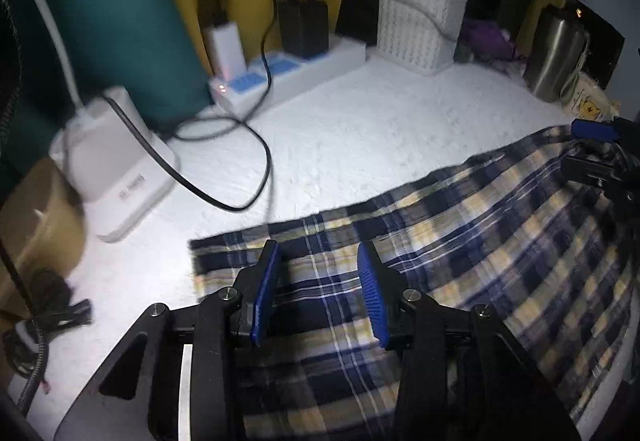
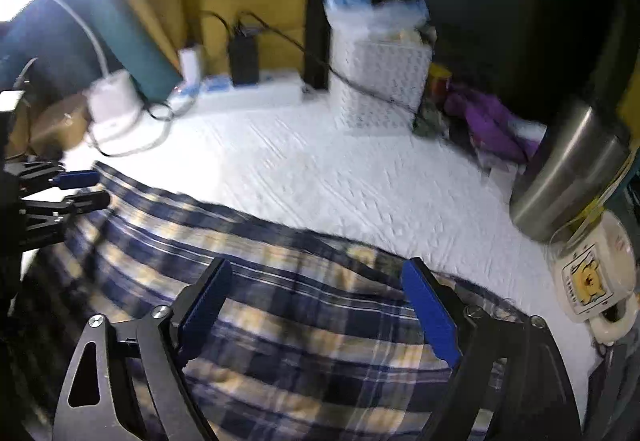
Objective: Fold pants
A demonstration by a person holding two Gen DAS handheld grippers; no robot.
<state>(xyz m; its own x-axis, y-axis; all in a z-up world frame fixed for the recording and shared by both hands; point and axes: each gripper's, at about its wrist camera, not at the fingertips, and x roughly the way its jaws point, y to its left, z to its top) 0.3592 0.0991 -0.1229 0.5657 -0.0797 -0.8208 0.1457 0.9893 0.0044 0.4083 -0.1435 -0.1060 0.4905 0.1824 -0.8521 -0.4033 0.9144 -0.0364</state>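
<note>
We've got the pants [image 1: 460, 253] lying as a long plaid strip across the white bedsheet [image 1: 360, 129], roughly flat, with one straight end edge near the left gripper [image 1: 318, 293] and the other end running off toward the right gripper [image 2: 316, 313].

Left jaws: partly apart, hovering over the end of the strip with cloth showing between the pads, but nothing pinched as far as we can see. Right jaws: wide apart above a rumpled, slightly raised patch of plaid; no cloth clamped there either. Motion blur is heavy in both wrist views, so whether any pad tip is brushing the fabric is unclear to us.

Our read: we're between folds, lining both grippers up on opposite ends for the next grab. The strip looks narrow enough that the legs may already be laid together, though we wouldn't swear to it.

Next move needs: each gripper dropping onto its own end edge, catching every layer rather than just the top one, then closing firmly. After that, one end gets carried over to meet the other, edges matched.

Watch-outs: the cable [image 1: 224, 177] and the power strip [image 1: 292, 69] sit near the left end, and the steel flask [image 2: 568, 177] stands close to the right.
</note>
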